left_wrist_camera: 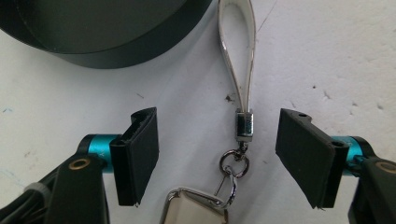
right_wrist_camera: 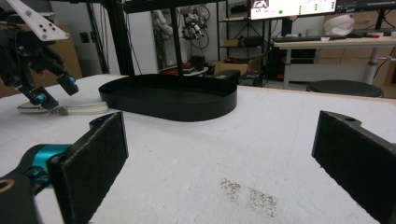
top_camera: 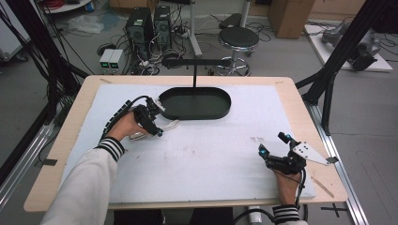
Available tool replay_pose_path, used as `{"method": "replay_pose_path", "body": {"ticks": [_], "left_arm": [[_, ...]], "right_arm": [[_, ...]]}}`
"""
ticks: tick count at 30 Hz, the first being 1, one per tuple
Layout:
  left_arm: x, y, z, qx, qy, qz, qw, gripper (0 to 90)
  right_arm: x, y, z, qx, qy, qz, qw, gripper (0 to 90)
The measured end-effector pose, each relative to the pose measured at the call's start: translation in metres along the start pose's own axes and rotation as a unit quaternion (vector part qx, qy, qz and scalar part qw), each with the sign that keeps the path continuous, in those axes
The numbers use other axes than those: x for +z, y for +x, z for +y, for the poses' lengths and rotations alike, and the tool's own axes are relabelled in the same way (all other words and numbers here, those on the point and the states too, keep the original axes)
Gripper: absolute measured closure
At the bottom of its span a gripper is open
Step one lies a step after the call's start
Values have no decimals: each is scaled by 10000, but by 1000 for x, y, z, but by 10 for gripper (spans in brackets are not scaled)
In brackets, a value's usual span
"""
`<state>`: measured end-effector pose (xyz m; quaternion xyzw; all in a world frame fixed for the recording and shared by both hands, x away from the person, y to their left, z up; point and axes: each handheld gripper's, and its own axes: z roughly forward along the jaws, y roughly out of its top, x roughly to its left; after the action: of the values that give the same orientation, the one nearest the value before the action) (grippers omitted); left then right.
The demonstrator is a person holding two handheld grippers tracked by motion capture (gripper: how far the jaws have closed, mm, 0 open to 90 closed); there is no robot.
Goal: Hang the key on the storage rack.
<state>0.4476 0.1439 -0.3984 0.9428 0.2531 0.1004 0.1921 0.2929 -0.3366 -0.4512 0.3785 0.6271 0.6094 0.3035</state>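
Key ring (left_wrist_camera: 238, 123) on bench (top_camera: 211, 154) beside black tray (top_camera: 195, 103): left tongs (left_wrist_camera: 217, 156) apart astride its metal clasp, right tongs (right_wrist_camera: 224, 163) apart, idle; advise closing squarely on clasp, not the loop

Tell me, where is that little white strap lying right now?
The strap lies flat on the white mat, left of centre in the high view, just beside the black tray. The left gripper hangs open over its metal clasp end.
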Motion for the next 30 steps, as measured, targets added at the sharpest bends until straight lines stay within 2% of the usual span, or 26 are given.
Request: {"method": "replay_pose_path", "body": {"ticks": [3, 15, 18, 21, 26, 30], "left_arm": [[1, -1, 4, 97, 122, 82, 9998, 394], [8, -7, 11, 293, 475, 33, 9984, 559], [10, -8, 12, 350, 550, 61, 9979, 561], [10, -8, 12, 302, 534, 27, 9981, 610], [12, -9, 12, 385, 598, 1, 9975, 678], [13, -11, 13, 363, 667, -8, 9971, 747]], "right_arm": [[0, 0, 0, 20, 10, 9, 10000, 25], [0, -1, 0, 20, -34, 14, 10000, 24], [0, -1, 0, 21, -37, 15, 10000, 25], [0, -1, 0, 9, -33, 17, 10000, 24], [0, -1, 0, 35, -34, 14, 10000, 25], [0, -1, 0, 22, -35, 9, 10000, 25]]}}
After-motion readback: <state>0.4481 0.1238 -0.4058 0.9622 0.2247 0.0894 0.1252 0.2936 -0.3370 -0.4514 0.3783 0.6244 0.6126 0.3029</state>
